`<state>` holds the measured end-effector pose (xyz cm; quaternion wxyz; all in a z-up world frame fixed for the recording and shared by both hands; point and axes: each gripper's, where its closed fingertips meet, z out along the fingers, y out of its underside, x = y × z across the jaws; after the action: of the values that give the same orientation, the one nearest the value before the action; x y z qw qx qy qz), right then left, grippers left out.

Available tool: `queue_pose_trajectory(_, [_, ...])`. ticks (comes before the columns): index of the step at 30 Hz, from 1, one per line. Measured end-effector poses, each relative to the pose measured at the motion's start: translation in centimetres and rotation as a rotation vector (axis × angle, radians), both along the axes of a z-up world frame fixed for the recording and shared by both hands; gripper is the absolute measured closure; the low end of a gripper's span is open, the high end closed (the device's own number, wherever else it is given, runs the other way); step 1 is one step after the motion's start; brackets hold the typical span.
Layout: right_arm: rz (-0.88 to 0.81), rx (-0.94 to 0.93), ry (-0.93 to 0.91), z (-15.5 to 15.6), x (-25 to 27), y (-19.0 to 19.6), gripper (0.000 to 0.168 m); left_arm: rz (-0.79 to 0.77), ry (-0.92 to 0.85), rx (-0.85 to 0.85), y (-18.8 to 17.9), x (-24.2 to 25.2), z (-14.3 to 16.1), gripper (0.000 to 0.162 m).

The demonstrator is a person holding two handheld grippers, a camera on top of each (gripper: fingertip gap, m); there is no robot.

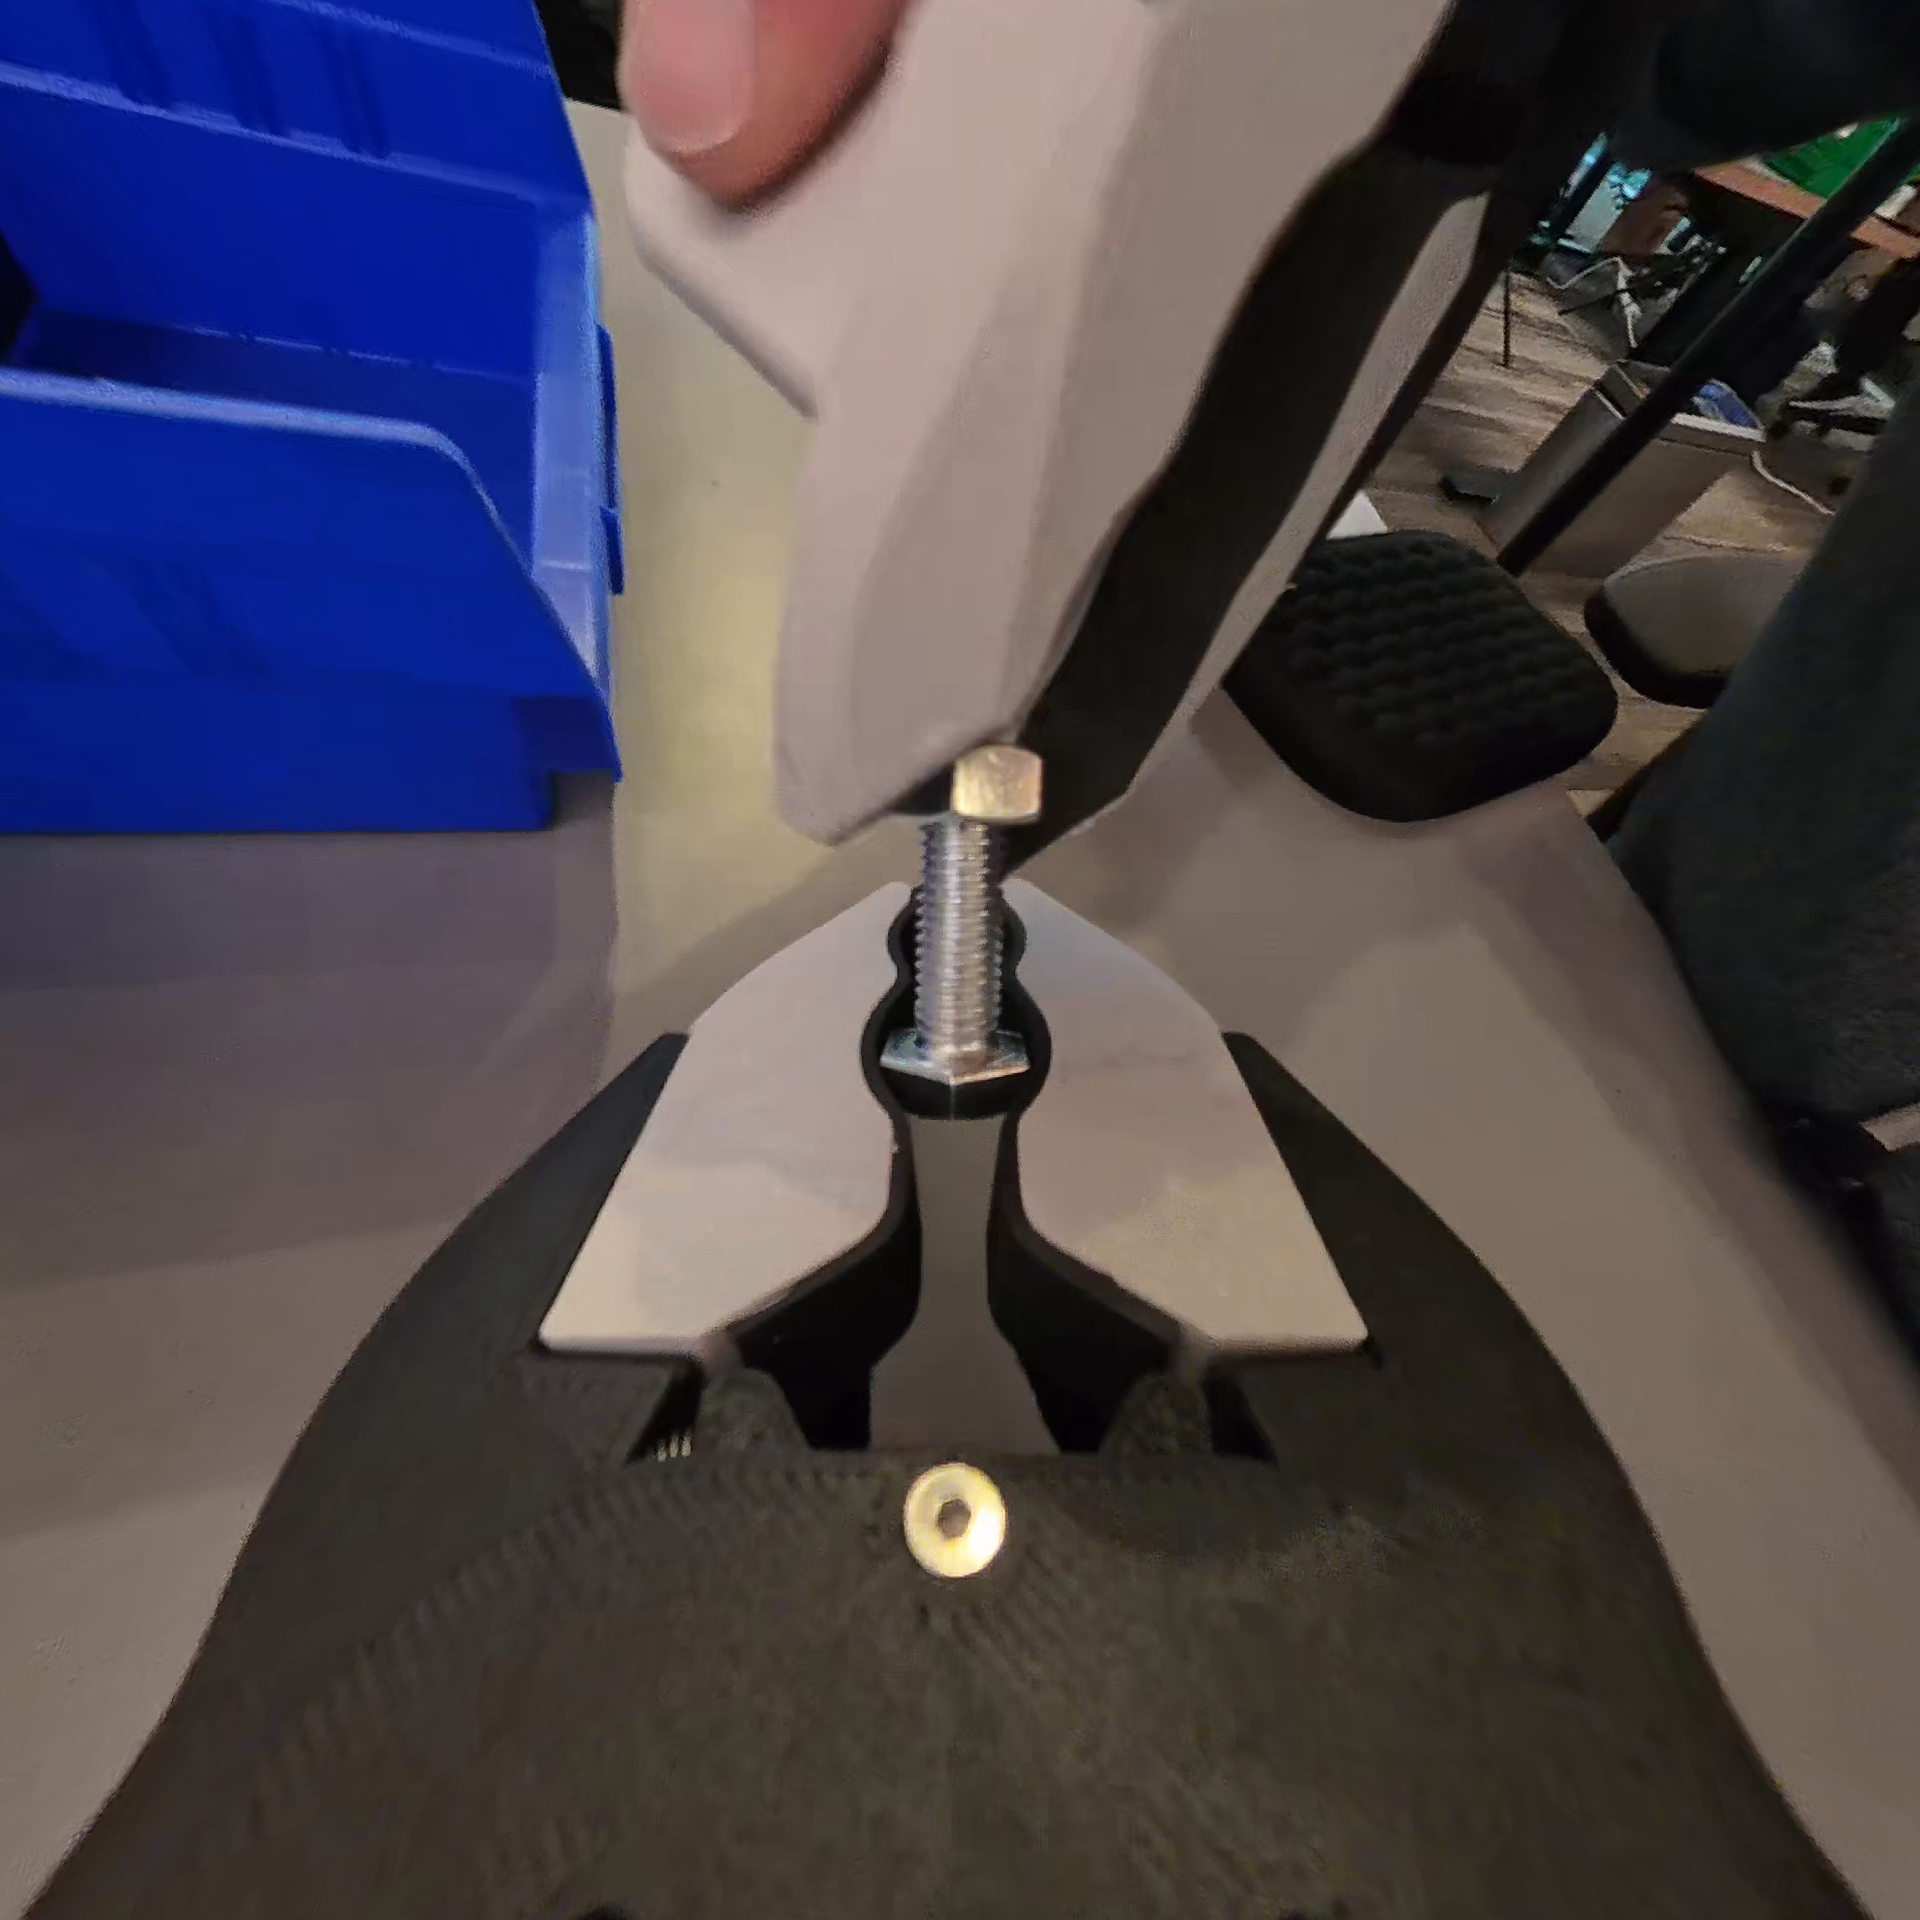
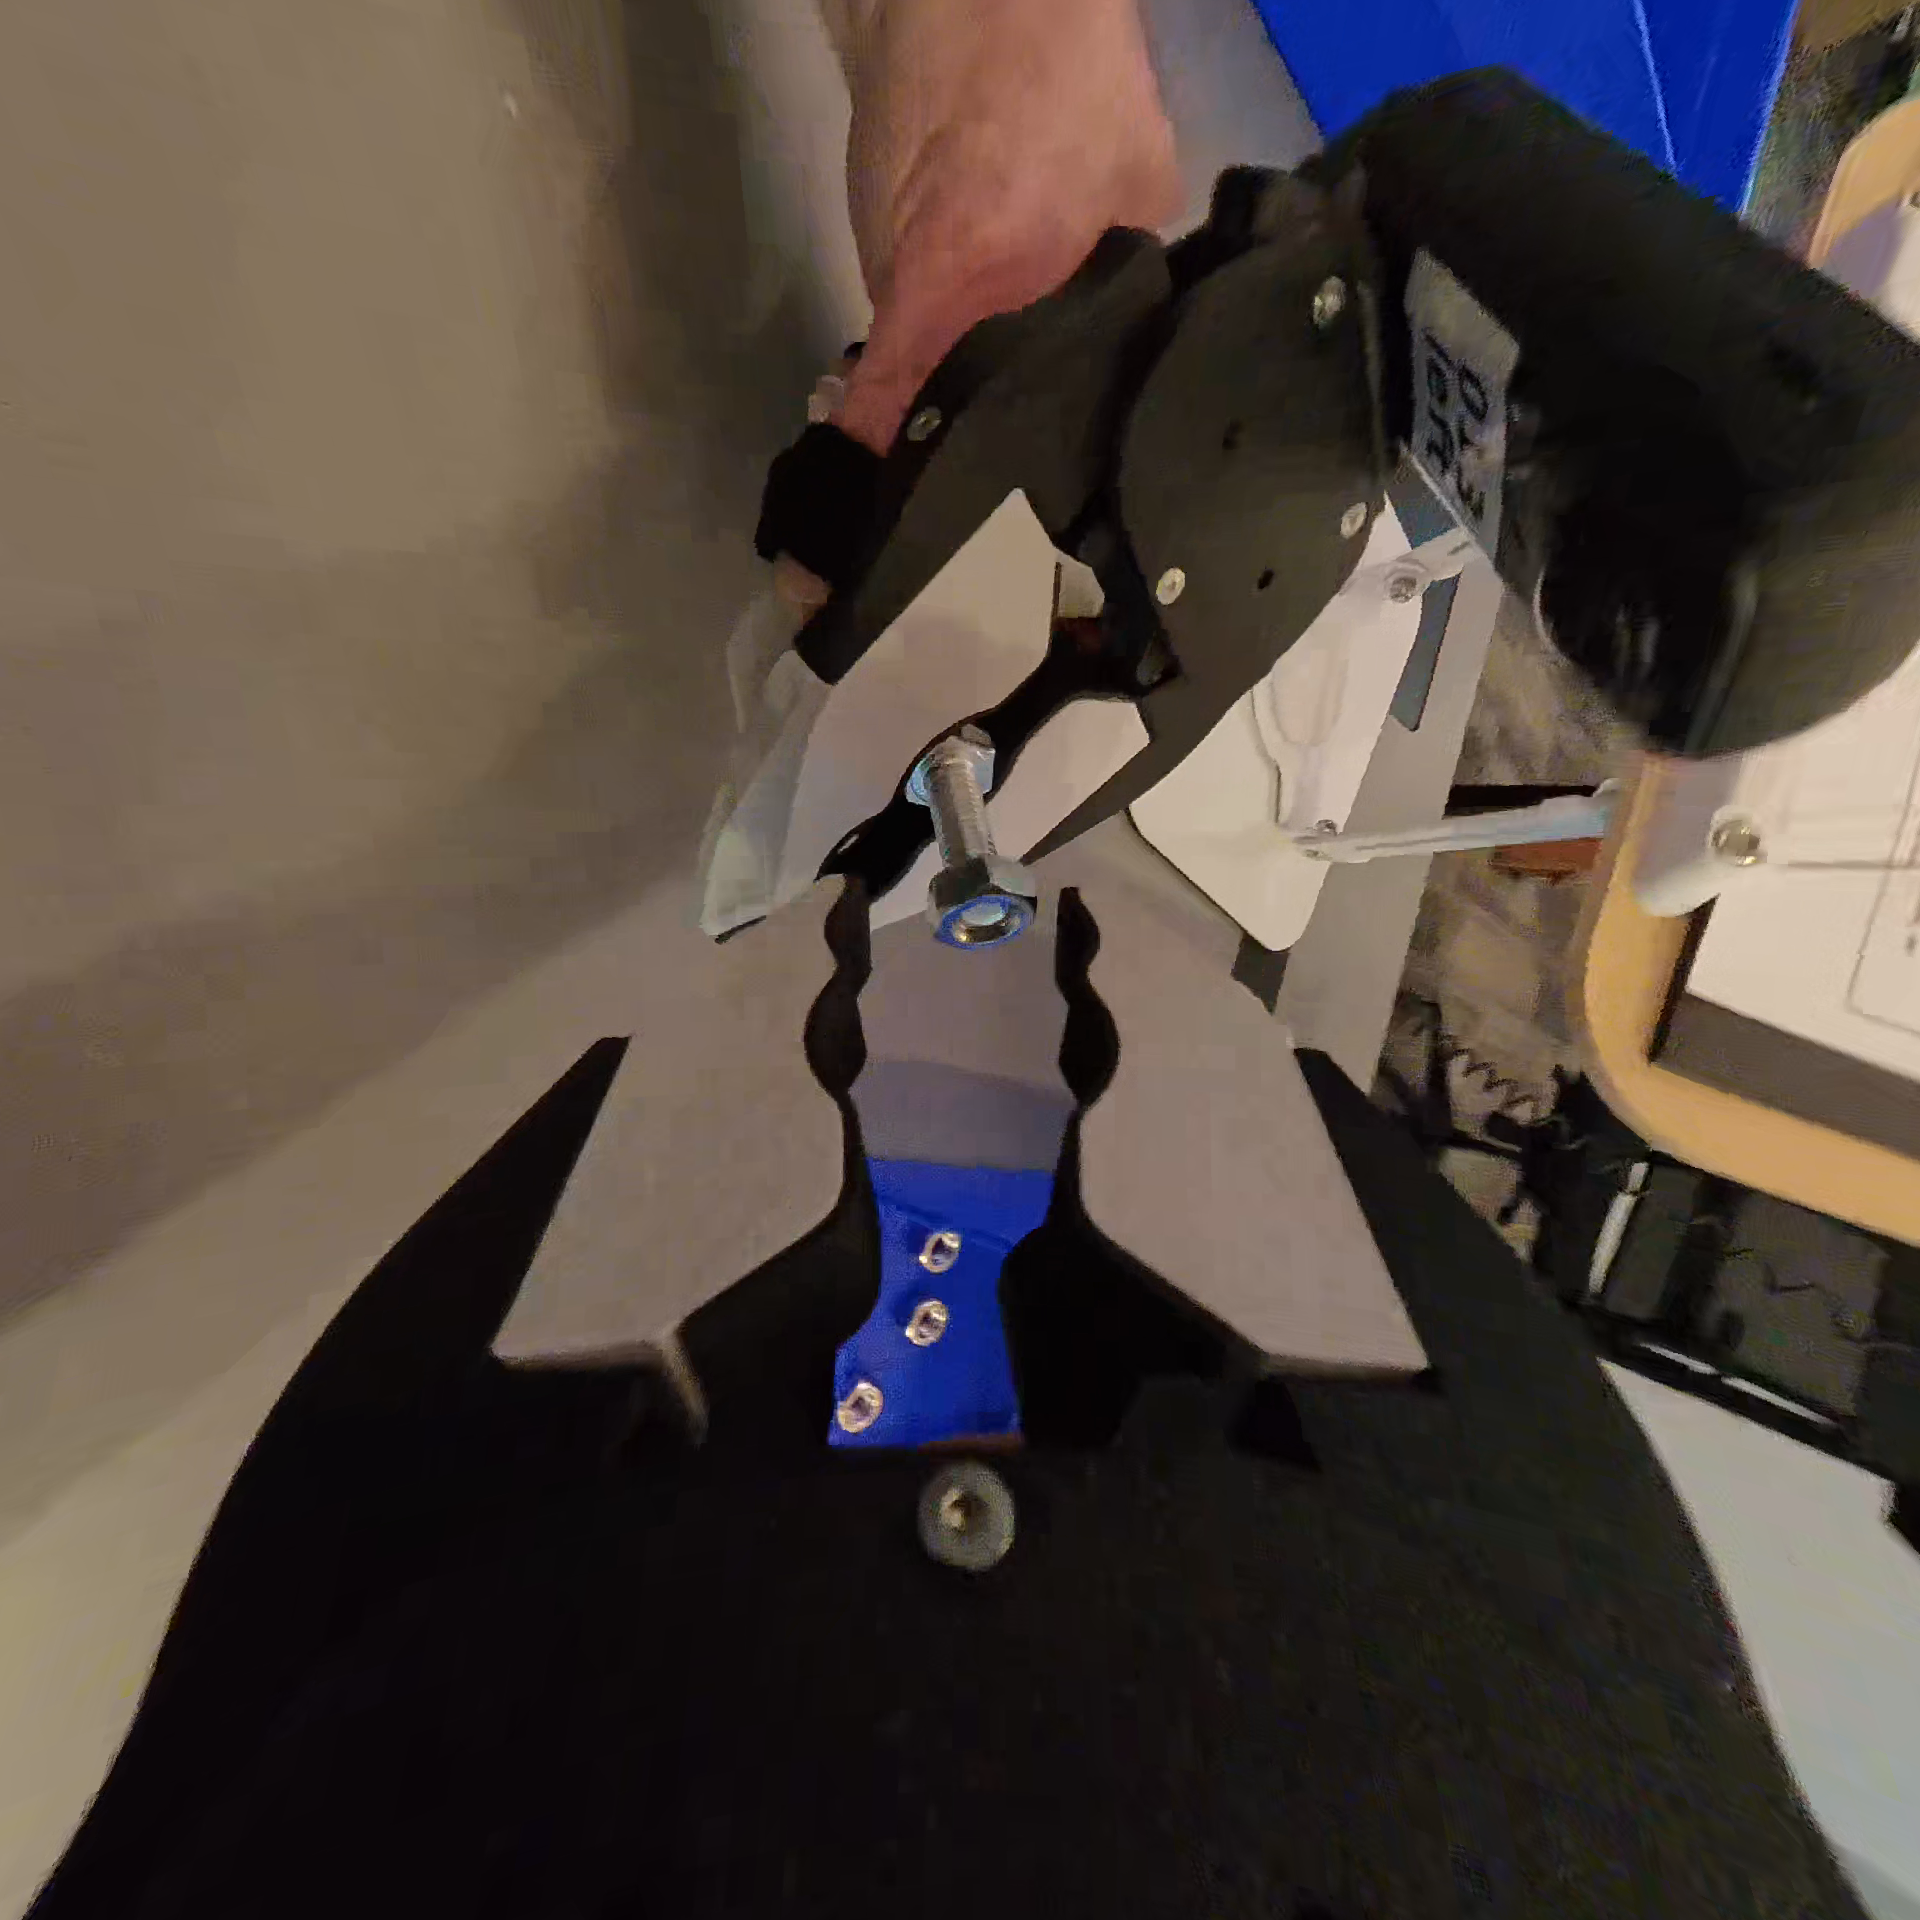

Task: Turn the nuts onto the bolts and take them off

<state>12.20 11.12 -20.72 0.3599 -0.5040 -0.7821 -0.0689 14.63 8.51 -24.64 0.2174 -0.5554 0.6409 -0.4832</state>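
The left gripper (image 1: pixel 956 997) is closed on the bolt (image 1: pixel 956 966), head nearest the camera, threaded shaft pointing away. The nut (image 1: pixel 995 784) sits at the far end of the shaft, between the tips of the right gripper (image 2: pixel 961 920). In the right wrist view, those fingers stand slightly apart beside the nut (image 2: pixel 982 899); whether they clamp it cannot be determined. Blue bins (image 1: pixel 291 416) stand at far left on the table (image 1: pixel 260 1091).

Nut (image 1: pixel 995 781) on bolt (image 1: pixel 956 956) between tongs
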Motion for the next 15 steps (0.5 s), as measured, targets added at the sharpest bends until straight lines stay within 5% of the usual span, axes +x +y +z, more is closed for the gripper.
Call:
queue_pose_trajectory(8, [-0.370, -0.561, 0.427, 1.3, 0.6, 0.5, 0.131, 0.142, -0.004, 0.174, 2.4, 0.3, 0.1, 0.153])
queue_pose_trajectory(15, [-0.413, -0.709, 0.488, 0.5, 0.5, 0.3, 0.151, 0.187, 0.001, 0.254, 2.7, 0.8, 0.3, 0.153])
